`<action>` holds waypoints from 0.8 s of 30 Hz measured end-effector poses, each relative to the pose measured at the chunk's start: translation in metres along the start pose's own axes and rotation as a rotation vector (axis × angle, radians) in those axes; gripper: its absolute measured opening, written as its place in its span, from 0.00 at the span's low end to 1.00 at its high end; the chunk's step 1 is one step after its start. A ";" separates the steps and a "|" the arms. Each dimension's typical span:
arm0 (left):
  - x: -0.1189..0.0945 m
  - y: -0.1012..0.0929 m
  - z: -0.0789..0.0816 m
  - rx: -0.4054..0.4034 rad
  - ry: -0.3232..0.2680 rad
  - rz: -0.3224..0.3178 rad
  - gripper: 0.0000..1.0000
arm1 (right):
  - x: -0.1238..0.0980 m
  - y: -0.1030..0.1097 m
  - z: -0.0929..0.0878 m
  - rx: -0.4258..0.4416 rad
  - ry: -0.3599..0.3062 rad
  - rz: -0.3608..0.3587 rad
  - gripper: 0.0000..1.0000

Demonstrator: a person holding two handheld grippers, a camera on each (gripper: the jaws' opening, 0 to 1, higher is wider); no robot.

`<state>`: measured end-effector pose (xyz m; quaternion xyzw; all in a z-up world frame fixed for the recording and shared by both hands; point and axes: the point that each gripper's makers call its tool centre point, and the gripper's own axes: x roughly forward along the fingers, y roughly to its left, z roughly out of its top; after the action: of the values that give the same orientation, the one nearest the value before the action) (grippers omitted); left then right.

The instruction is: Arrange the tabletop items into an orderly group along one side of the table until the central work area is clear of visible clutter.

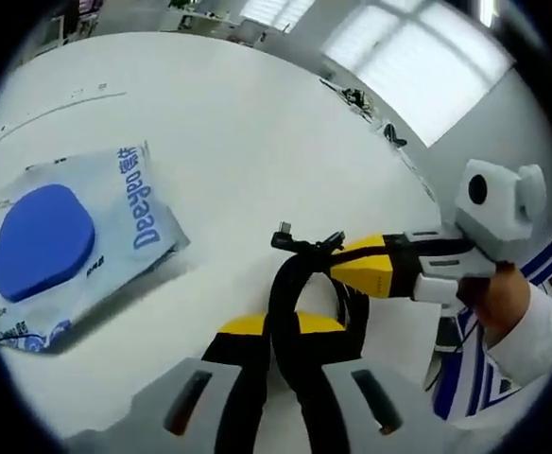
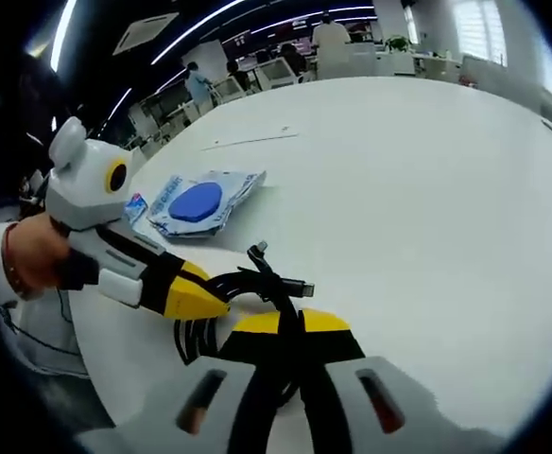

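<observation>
Black cable (image 1: 295, 312), coiled and bundled, sits closest to both of your cameras, and both grippers have hold of it. In the left gripper view your left gripper (image 1: 281, 326) has its yellow-tipped jaws pressed onto the bundle, the strands running up between them; the right gripper (image 1: 375, 268) enters from the right and pinches the same bundle near its plug end. In the right gripper view the right gripper (image 2: 290, 326) clamps the cable between its jaws, and the left gripper (image 2: 196, 295) comes in from the left, closed on the loops beside it. Neither pair of jaws stands open.

The wipes packet (image 1: 63, 241), pale with a blue oval lid, lies flat on the white tabletop (image 1: 257, 142), well apart from the cable and ahead-left of your left gripper; in the right gripper view the packet (image 2: 200, 203) lies beyond the left gripper. Your left gripper appears nearer to it.

Judgement: the cable should be set down beside the packet, toward the tabletop edge near you, to form one group.
</observation>
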<state>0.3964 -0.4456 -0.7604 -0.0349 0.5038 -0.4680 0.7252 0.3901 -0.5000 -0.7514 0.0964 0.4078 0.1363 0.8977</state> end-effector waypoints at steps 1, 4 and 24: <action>0.001 0.000 0.000 -0.003 -0.001 0.001 0.06 | 0.000 0.000 0.000 0.000 0.001 0.000 0.02; 0.002 0.001 0.000 -0.007 -0.004 0.005 0.07 | 0.003 -0.002 -0.002 0.000 0.006 0.000 0.02; 0.000 0.004 0.002 -0.016 -0.035 0.003 0.14 | 0.008 -0.005 -0.008 -0.008 0.011 -0.009 0.03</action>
<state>0.4007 -0.4443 -0.7615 -0.0484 0.4948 -0.4621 0.7344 0.3896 -0.5021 -0.7636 0.0904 0.4126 0.1343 0.8964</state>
